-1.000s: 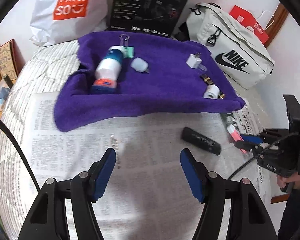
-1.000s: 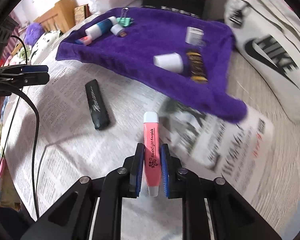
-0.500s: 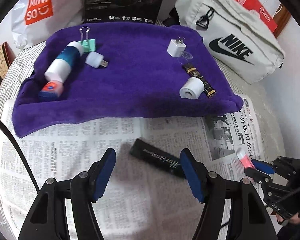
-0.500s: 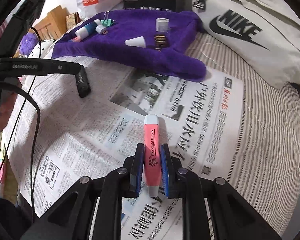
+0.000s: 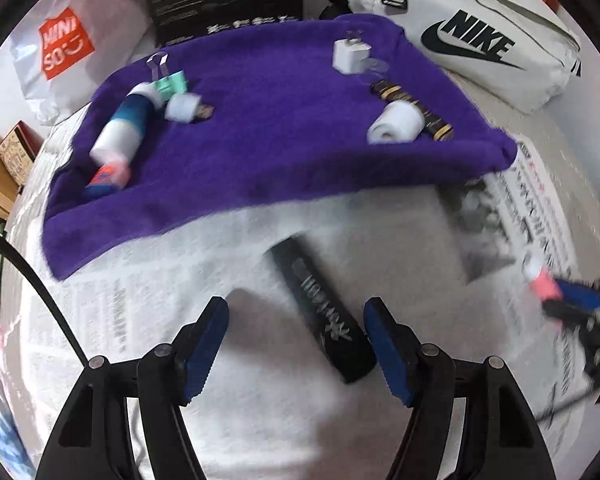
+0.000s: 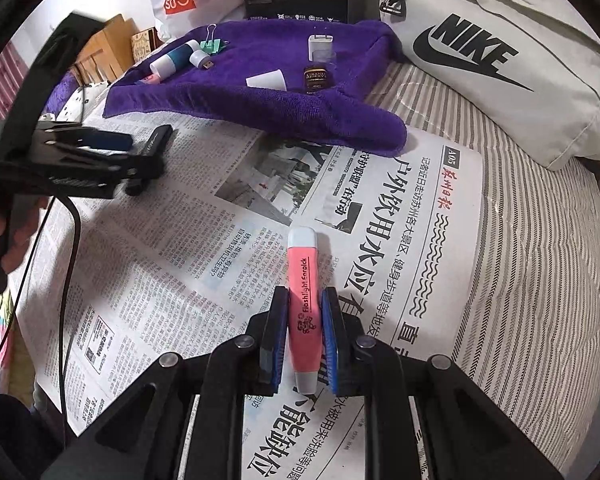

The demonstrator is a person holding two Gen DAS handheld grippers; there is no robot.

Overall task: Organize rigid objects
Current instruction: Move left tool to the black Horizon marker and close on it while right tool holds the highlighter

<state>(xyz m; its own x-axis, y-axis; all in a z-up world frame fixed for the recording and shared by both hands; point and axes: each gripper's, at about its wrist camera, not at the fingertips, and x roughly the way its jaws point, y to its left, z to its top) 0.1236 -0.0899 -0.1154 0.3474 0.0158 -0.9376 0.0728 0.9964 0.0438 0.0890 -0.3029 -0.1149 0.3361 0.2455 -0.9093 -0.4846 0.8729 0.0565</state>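
While right jaws grip one pink tube, left jaws, just widening, straddle one black case.

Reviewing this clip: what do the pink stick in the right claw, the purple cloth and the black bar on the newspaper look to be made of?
Pink stick: looks like smooth, slightly glossy plastic with pale caps and printed lettering.
Purple cloth: fuzzy matte pile with soft rolled edges, probably terry or fleece towelling.
Black bar: matte black with silvery script, likely plastic or coated card; motion blur leaves that open.
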